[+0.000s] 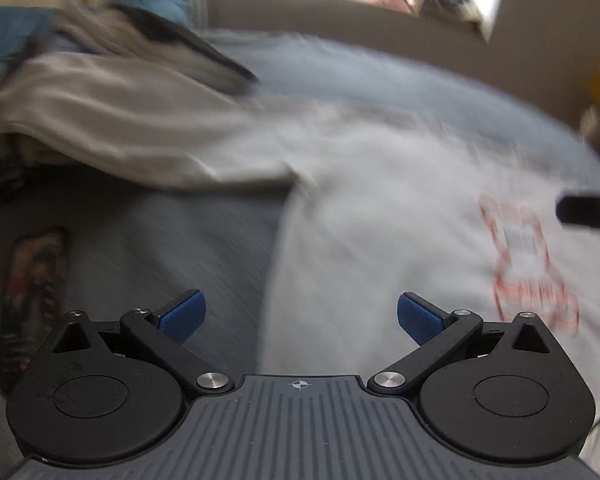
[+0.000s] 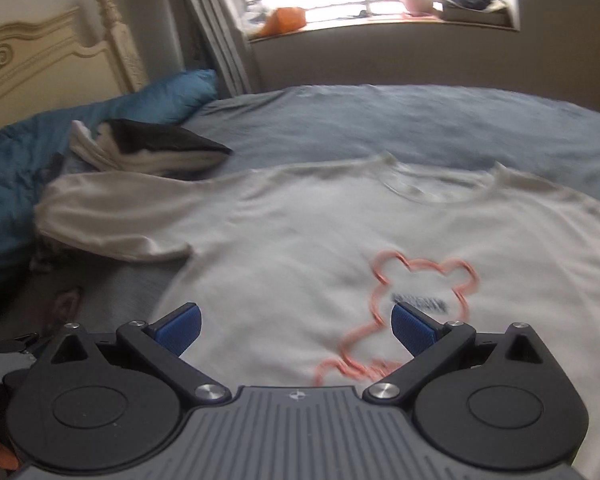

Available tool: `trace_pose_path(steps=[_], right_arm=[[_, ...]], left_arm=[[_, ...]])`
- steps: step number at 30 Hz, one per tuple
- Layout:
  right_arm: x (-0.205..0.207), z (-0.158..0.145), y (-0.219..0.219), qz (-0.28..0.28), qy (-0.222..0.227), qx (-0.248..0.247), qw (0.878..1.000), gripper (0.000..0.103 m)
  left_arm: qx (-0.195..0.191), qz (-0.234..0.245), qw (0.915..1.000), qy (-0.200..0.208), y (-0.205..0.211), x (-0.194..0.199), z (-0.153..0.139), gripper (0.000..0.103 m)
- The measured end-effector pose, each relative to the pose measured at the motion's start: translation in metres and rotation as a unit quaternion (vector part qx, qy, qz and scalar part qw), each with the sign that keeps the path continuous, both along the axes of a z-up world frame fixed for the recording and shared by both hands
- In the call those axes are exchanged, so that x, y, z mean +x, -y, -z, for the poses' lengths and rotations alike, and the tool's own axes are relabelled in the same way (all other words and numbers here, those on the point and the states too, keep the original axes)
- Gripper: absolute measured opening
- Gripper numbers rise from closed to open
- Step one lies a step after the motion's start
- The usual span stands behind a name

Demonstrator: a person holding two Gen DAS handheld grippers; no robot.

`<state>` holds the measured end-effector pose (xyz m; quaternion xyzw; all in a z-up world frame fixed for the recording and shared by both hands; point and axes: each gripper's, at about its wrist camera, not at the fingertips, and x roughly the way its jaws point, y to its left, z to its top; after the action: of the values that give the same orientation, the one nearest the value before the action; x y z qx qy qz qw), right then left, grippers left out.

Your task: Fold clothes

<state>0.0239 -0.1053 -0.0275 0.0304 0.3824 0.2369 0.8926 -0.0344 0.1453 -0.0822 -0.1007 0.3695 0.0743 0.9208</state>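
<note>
Your T-shirt [image 2: 300,232] lies spread flat on the bed [image 2: 380,120], apparently unfolded despite blur; every fold remains. Left gripper [image 1: 300,316] and right gripper [image 2: 296,326] gape, empty.

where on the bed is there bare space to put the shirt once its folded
Bare blue-grey bedsheet lies beyond the white t-shirt's collar, toward the window wall. A smaller bare patch sits under the spread sleeve. It is crowded by the clothes pile and blue pillow.
</note>
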Motion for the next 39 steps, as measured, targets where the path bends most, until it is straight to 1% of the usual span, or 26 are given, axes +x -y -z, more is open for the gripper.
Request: trace_pose_path(steps=[2,4,6,8,11,14,15,17,19,21,24,25,26,28,29,30,31,32,35,37,38,39], right_arm=[[0.011,-0.014,-0.015,-0.025,0.008,0.001,1.000,0.103],[0.021,-0.029,-0.033,-0.052,0.016,0.002,0.999,0.103],[0.030,-0.044,-0.054,-0.082,0.024,0.005,0.996,0.103],[0.038,-0.058,-0.079,-0.111,0.031,0.009,0.993,0.103],[0.048,-0.076,-0.121,-0.153,0.040,0.017,0.987,0.103],[0.057,-0.089,-0.165,-0.193,0.037,0.030,0.980,0.103],[0.060,-0.092,-0.180,-0.205,0.034,0.035,0.978,0.103],[0.066,-0.097,-0.210,-0.233,0.021,0.040,0.971,0.103],[0.073,-0.099,-0.239,-0.248,0.013,0.042,0.968,0.103],[0.081,-0.097,-0.270,-0.269,-0.006,0.044,0.962,0.102],[0.095,-0.091,-0.315,-0.285,-0.037,0.042,0.957,0.100],[0.099,-0.088,-0.326,-0.283,-0.048,0.046,0.957,0.099],[0.104,-0.084,-0.336,-0.280,-0.059,0.050,0.957,0.098],[0.113,-0.077,-0.356,-0.274,-0.082,0.059,0.956,0.096],[0.118,-0.072,-0.363,-0.270,-0.096,0.066,0.956,0.094],[0.123,-0.067,-0.369,-0.266,-0.111,0.073,0.955,0.091],[0.127,-0.062,-0.373,-0.258,-0.122,0.080,0.955,0.086],[0.130,-0.059,-0.375,-0.253,-0.130,0.085,0.955,0.085],[0.135,-0.051,-0.376,-0.243,-0.141,0.092,0.955,0.083],[0.137,-0.050,-0.371,-0.239,-0.139,0.090,0.957,0.082],[0.138,-0.049,-0.368,-0.237,-0.137,0.088,0.958,0.082],[0.140,-0.049,-0.363,-0.234,-0.136,0.088,0.959,0.082]], left_arm=[[-0.003,-0.036,0.9987,0.036,-0.019,-0.002,-0.011,0.103],[0.000,-0.076,0.9946,0.071,-0.039,-0.004,-0.020,0.102],[-0.001,-0.123,0.9875,0.099,-0.062,-0.007,-0.027,0.101],[-0.012,-0.173,0.9780,0.117,-0.086,-0.009,-0.029,0.100],[-0.029,-0.246,0.9583,0.143,-0.123,-0.013,-0.033,0.097],[-0.071,-0.306,0.9370,0.152,-0.159,-0.012,-0.026,0.086],[-0.087,-0.319,0.9304,0.158,-0.168,-0.013,-0.024,0.079],[-0.119,-0.340,0.9170,0.171,-0.186,-0.013,-0.019,0.078],[-0.153,-0.359,0.9022,0.184,-0.204,-0.014,-0.014,0.077],[-0.186,-0.374,0.8872,0.196,-0.218,-0.015,-0.010,0.077],[-0.225,-0.391,0.8670,0.212,-0.236,-0.012,-0.002,0.076],[-0.237,-0.394,0.8615,0.215,-0.241,-0.010,0.000,0.075],[-0.250,-0.394,0.8577,0.215,-0.246,-0.007,0.003,0.075],[-0.271,-0.395,0.8516,0.212,-0.254,0.000,0.009,0.071],[-0.280,-0.398,0.8484,0.209,-0.258,0.002,0.012,0.070],[-0.286,-0.400,0.8445,0.211,-0.261,0.003,0.014,0.067],[-0.291,-0.404,0.8404,0.214,-0.264,0.004,0.017,0.064],[-0.292,-0.407,0.8381,0.217,-0.265,0.004,0.017,0.062],[-0.288,-0.410,0.8354,0.226,-0.267,0.007,0.018,0.049],[-0.282,-0.407,0.8373,0.232,-0.267,0.009,0.016,0.030],[-0.276,-0.405,0.8393,0.235,-0.266,0.010,0.014,0.025],[-0.269,-0.403,0.8418,0.238,-0.266,0.011,0.013,0.015]])
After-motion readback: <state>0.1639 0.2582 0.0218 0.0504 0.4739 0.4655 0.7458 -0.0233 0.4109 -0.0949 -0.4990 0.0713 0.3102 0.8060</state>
